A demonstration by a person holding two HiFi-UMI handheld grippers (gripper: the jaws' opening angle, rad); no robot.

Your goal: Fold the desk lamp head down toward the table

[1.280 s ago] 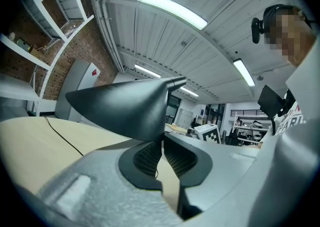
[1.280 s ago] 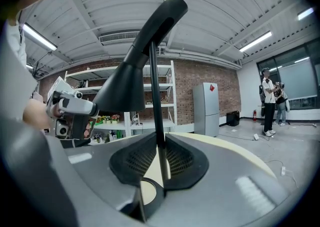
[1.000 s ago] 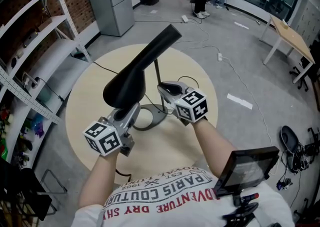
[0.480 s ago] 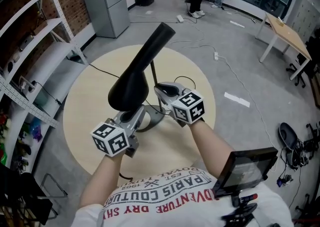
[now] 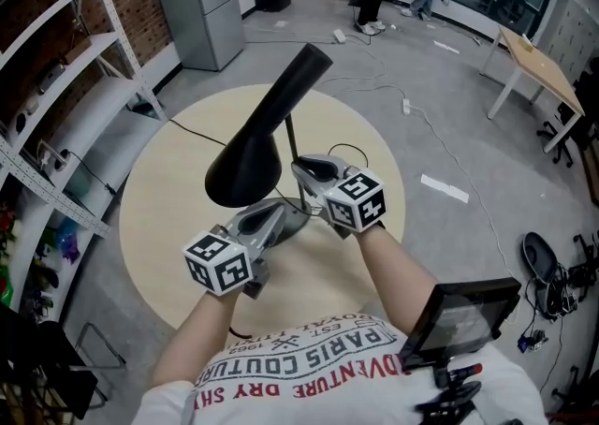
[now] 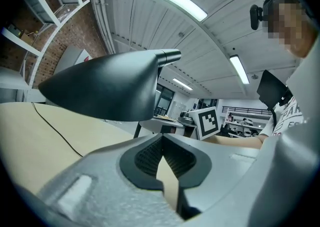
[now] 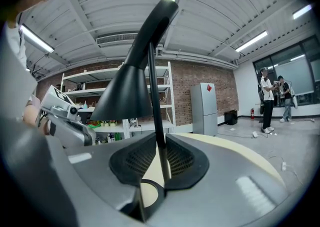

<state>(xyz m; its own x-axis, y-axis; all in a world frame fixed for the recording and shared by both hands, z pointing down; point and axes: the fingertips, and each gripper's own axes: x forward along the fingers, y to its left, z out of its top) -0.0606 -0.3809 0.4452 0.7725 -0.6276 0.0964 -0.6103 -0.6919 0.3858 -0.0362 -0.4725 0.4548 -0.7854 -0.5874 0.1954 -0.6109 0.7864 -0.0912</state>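
Black lamp head point(image 5: 251, 159) tilted, wide mouth facing down over the round tan tabletop point(image 5: 164, 227). Left hand-held gripper point(image 5: 270, 218) sits just under the shade's rim. Right hand-held gripper point(image 5: 305, 168) is at the thin lamp stem point(image 5: 291, 138).

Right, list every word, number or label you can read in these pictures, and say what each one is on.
"PARIS COUTUR": T-shirt, upside down in the head view, cut off at the end.
"DVENTURE DRY SH": same T-shirt, next line, both ends cut off.
"EST.": same T-shirt, small line; the print around it is too small to read.
Marker cube: square patterns only, no words.
Red sticker on the grey cabinet: too small to read.
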